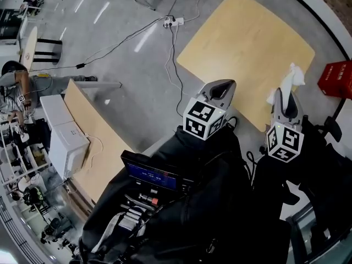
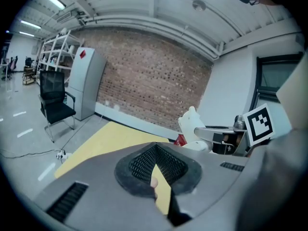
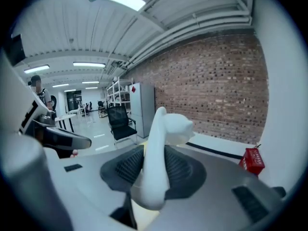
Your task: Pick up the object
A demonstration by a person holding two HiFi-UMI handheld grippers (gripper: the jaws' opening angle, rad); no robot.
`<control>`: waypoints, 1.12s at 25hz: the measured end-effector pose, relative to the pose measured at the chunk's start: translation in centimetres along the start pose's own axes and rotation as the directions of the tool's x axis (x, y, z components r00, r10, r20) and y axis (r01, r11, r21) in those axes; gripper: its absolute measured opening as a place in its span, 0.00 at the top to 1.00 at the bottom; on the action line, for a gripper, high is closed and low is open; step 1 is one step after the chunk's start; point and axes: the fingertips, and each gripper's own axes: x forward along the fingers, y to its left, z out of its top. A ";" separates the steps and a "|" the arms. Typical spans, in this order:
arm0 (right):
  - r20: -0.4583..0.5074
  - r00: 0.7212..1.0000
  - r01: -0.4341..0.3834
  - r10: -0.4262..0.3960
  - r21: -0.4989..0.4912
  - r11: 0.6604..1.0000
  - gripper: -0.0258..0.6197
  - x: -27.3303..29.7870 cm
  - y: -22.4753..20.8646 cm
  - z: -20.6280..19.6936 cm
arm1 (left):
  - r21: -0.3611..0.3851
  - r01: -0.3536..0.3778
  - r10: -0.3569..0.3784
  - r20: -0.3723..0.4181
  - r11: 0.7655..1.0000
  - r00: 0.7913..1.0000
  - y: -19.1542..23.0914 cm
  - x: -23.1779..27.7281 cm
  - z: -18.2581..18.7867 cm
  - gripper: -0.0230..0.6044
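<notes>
A white, soft-looking moulded object [image 1: 291,77] sticks up from between the jaws of my right gripper [image 1: 287,99], held above the right edge of the light wooden table [image 1: 247,43]. In the right gripper view the object [image 3: 163,129] fills the gap and the right gripper [image 3: 154,174] is shut on it. My left gripper [image 1: 221,88] hangs over the table's near edge, shut, with nothing in it. In the left gripper view the left gripper [image 2: 159,170] shows only a sliver of table through its jaws, and the white object [image 2: 190,121] is seen to the right.
A red box [image 1: 336,78] stands on the floor at the right. A power strip [image 1: 171,22] with cables lies beyond the table. A second wooden tabletop [image 1: 93,142] and a white cabinet [image 1: 66,136] are at the left. A black chair [image 2: 55,102] stands by a brick wall.
</notes>
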 end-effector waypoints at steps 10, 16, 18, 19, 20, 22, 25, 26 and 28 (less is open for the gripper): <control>0.228 0.972 0.045 -0.054 0.043 0.998 0.75 -6.0 -2.1 8.6 | 0.112 0.067 -0.084 0.155 0.991 0.984 -5.7 -0.3 9.2 0.96; 0.348 0.935 0.045 -0.062 0.057 0.997 0.75 -9.7 -1.8 12.8 | 0.173 0.088 -0.133 0.275 0.981 0.952 -8.4 -1.9 14.1 0.96; 0.382 0.922 0.045 -0.060 0.050 0.998 0.75 -10.9 -1.6 14.0 | 0.196 0.096 -0.157 0.328 0.976 0.931 -9.7 -2.9 15.9 0.96; 0.398 0.916 0.045 -0.059 0.044 0.998 0.75 -11.4 -1.5 14.7 | 0.207 0.100 -0.168 0.344 0.973 0.924 -10.3 -3.2 16.8 0.96; 0.413 0.909 0.047 -0.058 0.039 0.998 0.75 -11.8 -1.6 15.3 | 0.218 0.102 -0.176 0.355 0.971 0.918 -10.8 -3.4 17.6 0.96; 0.441 0.895 0.050 -0.059 0.033 0.998 0.75 -12.6 -1.7 16.4 | 0.232 0.105 -0.187 0.363 0.967 0.913 -11.6 -3.6 18.7 0.96; 0.473 0.879 0.052 -0.058 0.025 0.998 0.75 -13.5 -1.7 17.7 | 0.248 0.106 -0.197 0.378 0.963 0.905 -12.4 -4.0 19.9 0.96; 0.483 0.874 0.052 -0.055 0.021 0.998 0.75 -13.8 -1.7 18.1 | 0.255 0.106 -0.202 0.388 0.961 0.899 -12.7 -4.1 20.3 0.96; 0.504 0.862 0.053 -0.051 0.010 0.999 0.75 -14.1 -1.7 19.0 | 0.272 0.105 -0.212 0.403 0.957 0.890 -13.1 -4.2 21.1 0.96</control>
